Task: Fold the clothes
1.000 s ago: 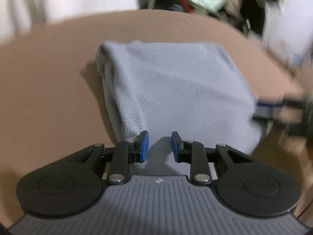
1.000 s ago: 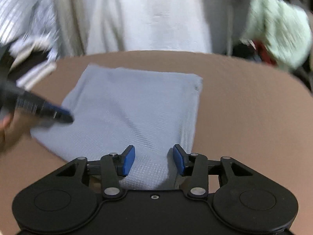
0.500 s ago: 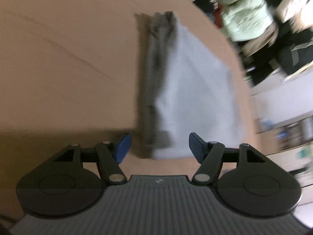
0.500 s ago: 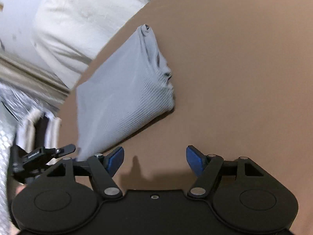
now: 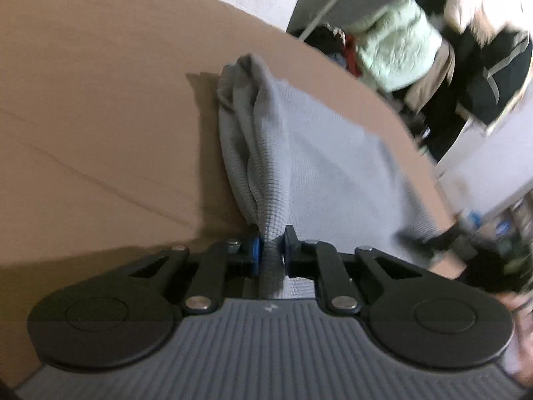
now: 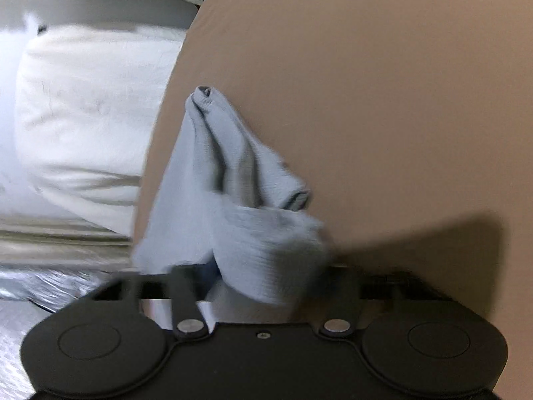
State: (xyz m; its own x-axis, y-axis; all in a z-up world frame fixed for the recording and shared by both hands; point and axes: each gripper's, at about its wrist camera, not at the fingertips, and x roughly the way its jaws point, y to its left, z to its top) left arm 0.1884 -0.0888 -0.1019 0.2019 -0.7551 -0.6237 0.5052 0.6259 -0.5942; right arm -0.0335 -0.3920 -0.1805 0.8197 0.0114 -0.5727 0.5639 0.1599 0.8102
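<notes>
The grey waffle-knit cloth garment is likely light, soft and limp, sagging wherever it is unsupported, so it is best held at corners or along a folded edge, both layers together. It lies bunched in thick ridged folds on the brown surface, its near end lifted. The left gripper pinches a gathered fold between its fingers. Cloth drapes over the right gripper, hiding its fingers, so I cannot tell their state.

A brown table, a pale-green jacket, white bedding.
</notes>
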